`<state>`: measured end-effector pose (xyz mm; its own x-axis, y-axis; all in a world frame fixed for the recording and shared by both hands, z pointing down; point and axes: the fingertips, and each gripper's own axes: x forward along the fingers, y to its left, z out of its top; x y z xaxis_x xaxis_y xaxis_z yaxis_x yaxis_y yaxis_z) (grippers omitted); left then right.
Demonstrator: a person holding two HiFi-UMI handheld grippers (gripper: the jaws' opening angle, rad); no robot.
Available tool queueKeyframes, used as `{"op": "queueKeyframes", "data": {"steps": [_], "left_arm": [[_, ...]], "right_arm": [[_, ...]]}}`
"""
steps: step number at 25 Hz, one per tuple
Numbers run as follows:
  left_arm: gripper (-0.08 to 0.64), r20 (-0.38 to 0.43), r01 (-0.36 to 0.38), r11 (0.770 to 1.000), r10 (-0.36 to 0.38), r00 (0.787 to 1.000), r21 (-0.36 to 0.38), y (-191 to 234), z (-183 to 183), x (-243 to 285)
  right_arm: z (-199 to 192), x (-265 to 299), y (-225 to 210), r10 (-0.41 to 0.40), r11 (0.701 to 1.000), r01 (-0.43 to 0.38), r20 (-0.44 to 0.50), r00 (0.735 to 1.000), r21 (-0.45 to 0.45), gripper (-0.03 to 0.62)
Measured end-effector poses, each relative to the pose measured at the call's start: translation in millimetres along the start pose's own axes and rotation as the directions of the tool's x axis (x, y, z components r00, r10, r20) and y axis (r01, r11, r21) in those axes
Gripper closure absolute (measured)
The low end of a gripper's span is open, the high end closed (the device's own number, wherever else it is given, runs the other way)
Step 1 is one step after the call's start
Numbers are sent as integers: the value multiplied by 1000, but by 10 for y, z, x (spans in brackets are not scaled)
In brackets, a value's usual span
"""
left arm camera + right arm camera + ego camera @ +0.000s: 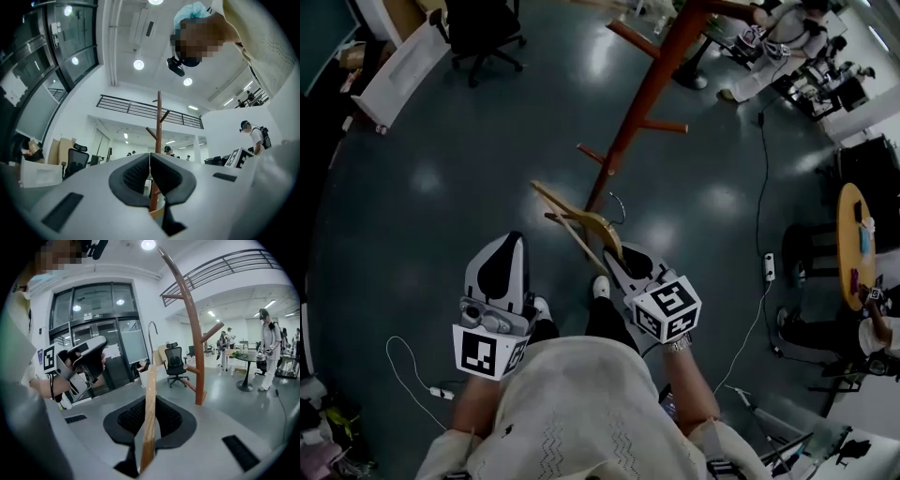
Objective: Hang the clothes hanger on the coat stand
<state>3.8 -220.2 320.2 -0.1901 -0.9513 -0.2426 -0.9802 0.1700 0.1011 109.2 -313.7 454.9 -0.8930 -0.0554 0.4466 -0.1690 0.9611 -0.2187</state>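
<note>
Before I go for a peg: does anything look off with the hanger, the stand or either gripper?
Nothing stands out. The right gripper holds the wooden hanger by one arm between its jaws. The coat stand stands upright on the floor. The left gripper is shut and empty.

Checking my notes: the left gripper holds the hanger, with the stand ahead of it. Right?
No, the right gripper holds the hanger, with the stand ahead of it; the right gripper view shows it. The left gripper is shut, empty.
</note>
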Motion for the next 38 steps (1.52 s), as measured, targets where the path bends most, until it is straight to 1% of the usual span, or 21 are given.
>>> {"op": "queueKeyframes", "data": {"steps": [3,5,10,14,17,20,24,27,31,35,38], "left_arm": [[546,17,-35,999,35,999,8,-144,-77,198],[546,13,-74,997,74,997,29,-229,-134,338],[546,9,-184,979,184,983,89,-455,-206,650],[546,17,-278,952,278,960,127,-548,-242,700],[546,31,-352,924,352,936,150,-585,-239,706],[546,39,-410,897,410,911,165,-613,-245,718],[546,27,-445,875,448,893,192,-625,-281,809],[546,12,-461,862,470,883,208,-612,-324,873],[546,-1,-490,843,503,864,220,-655,-350,910],[546,-13,-491,837,508,861,241,-637,-356,874],[546,-16,-502,832,520,854,235,-598,-331,772]], "right_arm": [[35,21,-338,36,999,-37,-23,999,-33,523],[71,64,-554,70,995,-73,-38,997,-63,523],[88,172,-1036,164,978,-172,-74,984,-121,523],[-31,311,-1272,254,950,-267,-93,963,-163,523],[-113,455,-1470,299,927,-315,-105,948,-201,523],[-180,607,-1643,335,902,-355,-120,935,-245,523],[-278,882,-1889,344,873,-387,-188,920,-296,523],[-318,1072,-2035,349,866,-400,-209,913,-300,523],[-394,1170,-2159,363,858,-419,-228,904,-296,523],[-514,1267,-2162,387,846,-445,-236,891,-295,523],[-554,1328,-2063,407,836,-456,-213,888,-306,523]]}}
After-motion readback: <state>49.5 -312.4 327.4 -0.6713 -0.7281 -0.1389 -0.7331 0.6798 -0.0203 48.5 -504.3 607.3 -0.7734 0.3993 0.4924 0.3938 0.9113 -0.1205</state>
